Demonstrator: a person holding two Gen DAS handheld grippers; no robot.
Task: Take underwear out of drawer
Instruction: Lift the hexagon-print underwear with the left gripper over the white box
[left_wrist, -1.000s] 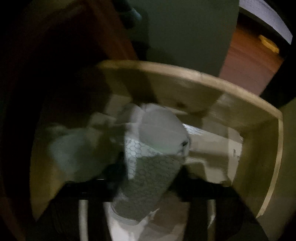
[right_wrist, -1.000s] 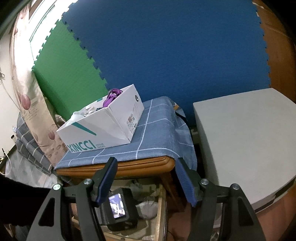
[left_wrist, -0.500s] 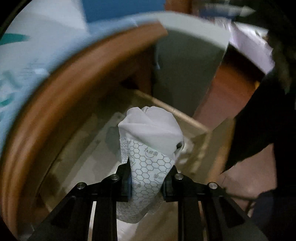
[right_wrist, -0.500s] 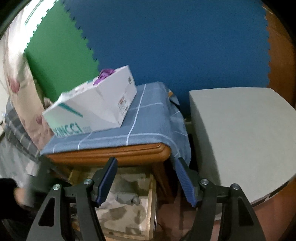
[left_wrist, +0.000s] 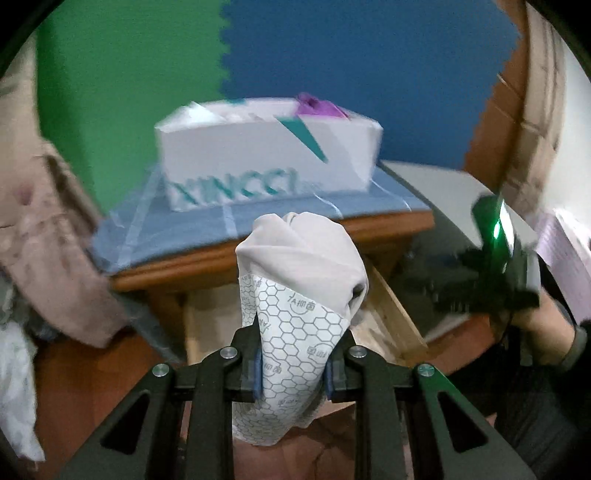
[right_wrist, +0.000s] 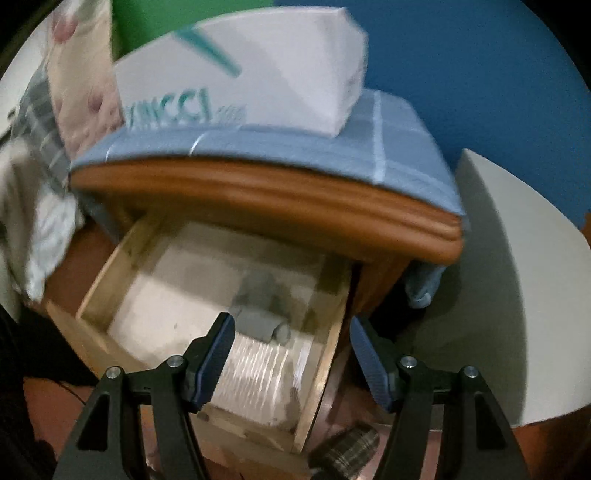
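Above drawer (right_wrist: 207, 295), one underwear roll (left_wrist: 299, 291) (left gripper (left_wrist: 293, 373) clamped), one grey roll (right_wrist: 260, 314) inside

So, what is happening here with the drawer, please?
A person works with two tools. The left hand-held gripper is shut on a rolled pair of underwear in a honeycomb-print wrapper, held up in front of the nightstand. The right hand-held gripper is open and empty above the open drawer, where a grey rolled item lies.
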